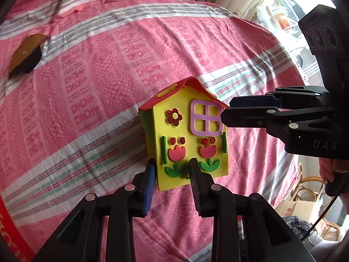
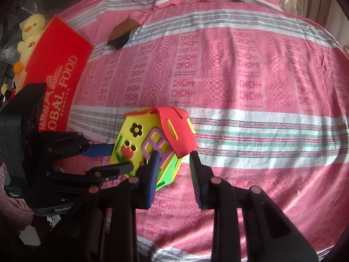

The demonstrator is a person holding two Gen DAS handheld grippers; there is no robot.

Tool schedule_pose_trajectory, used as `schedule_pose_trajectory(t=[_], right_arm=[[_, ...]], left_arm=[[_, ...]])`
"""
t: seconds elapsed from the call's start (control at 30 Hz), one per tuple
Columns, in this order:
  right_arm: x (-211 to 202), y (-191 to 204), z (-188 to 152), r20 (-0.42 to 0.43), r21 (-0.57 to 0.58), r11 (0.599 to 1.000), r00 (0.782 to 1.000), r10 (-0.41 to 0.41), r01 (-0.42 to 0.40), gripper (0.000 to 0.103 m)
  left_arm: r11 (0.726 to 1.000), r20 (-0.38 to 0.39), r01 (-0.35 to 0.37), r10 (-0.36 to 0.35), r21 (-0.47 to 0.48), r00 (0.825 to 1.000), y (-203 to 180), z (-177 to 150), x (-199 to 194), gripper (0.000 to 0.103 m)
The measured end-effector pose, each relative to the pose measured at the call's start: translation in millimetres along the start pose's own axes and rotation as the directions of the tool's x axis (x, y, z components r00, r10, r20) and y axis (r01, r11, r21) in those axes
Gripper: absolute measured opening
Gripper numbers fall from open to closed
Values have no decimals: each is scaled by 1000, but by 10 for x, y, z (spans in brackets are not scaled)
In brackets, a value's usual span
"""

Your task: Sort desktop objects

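Gripping the foam house (image 1: 187,135) from two sides: that's the step in hand, a two-handed pickup off the pink cloth (image 1: 98,69). The left gripper (image 1: 172,172) has narrowed onto the bottom edge of the yellow wall, one pad behind it, one in front. The right gripper (image 2: 174,163) looks pinched on the roof-side corner, blue pad on the window, the other tip under the red roof; whether that tip truly presses, I cannot tell.

Next move, I'd judge, calls for both hands lifting together, gently, since foam bends.

The left view shows the whole flower front and a dark clip (image 1: 26,54) far off up-left. The right view alone shows the red box (image 2: 63,74), beyond the left gripper, and a yellow duck (image 2: 30,32) behind it.
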State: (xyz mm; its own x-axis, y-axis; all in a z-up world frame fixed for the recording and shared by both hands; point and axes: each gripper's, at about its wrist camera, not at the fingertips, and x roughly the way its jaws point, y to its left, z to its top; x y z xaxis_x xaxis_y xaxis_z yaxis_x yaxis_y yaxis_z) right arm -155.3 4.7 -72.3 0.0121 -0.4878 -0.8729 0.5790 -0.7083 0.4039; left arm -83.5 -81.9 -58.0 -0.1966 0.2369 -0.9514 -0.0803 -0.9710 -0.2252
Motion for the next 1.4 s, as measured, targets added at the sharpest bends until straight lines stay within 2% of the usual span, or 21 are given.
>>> schedule_pose_trajectory(t=[0.27,0.5,0.63,0.8,1.1,1.27,1.3,1.33,1.37,1.4], right_arm=[[91,-15,55,-11,-23,999,1000,-22,22,30],[136,-105,25,-35,44,997,997,71,-69,30],[180,-130,20,-44,72,994,995,85,-82,30],[224,-189,3,-44,130,985,992,118,-111,32],[188,-190,-125,-48,186,974,989,138,-127,33],[240,-169,-83,-50,186,972,986,157,-145,31],[238,-151,-86,-51,177,973,986,158,-147,30],[237,-136,-87,-50,170,974,986,161,-151,29],[239,-119,-90,-49,166,973,985,168,-158,20],[245,-100,-90,-48,161,974,985,166,-157,20]], left_arm=[[1000,12,-26,26,4,1000,-40,6,2,30],[999,16,-34,34,-5,999,-56,24,12,31],[999,12,-40,40,26,999,67,-59,-27,40],[1000,3,-18,18,-25,1000,159,-19,-13,50],[999,16,-19,18,47,1000,33,11,-9,51],[999,9,25,-26,43,1000,25,9,8,51],[998,10,27,-28,48,1000,8,3,13,47],[998,11,27,-27,54,1000,-13,-2,20,46],[998,12,23,-23,57,1000,-32,-2,27,46],[998,11,21,-22,55,1000,-40,4,32,44]])
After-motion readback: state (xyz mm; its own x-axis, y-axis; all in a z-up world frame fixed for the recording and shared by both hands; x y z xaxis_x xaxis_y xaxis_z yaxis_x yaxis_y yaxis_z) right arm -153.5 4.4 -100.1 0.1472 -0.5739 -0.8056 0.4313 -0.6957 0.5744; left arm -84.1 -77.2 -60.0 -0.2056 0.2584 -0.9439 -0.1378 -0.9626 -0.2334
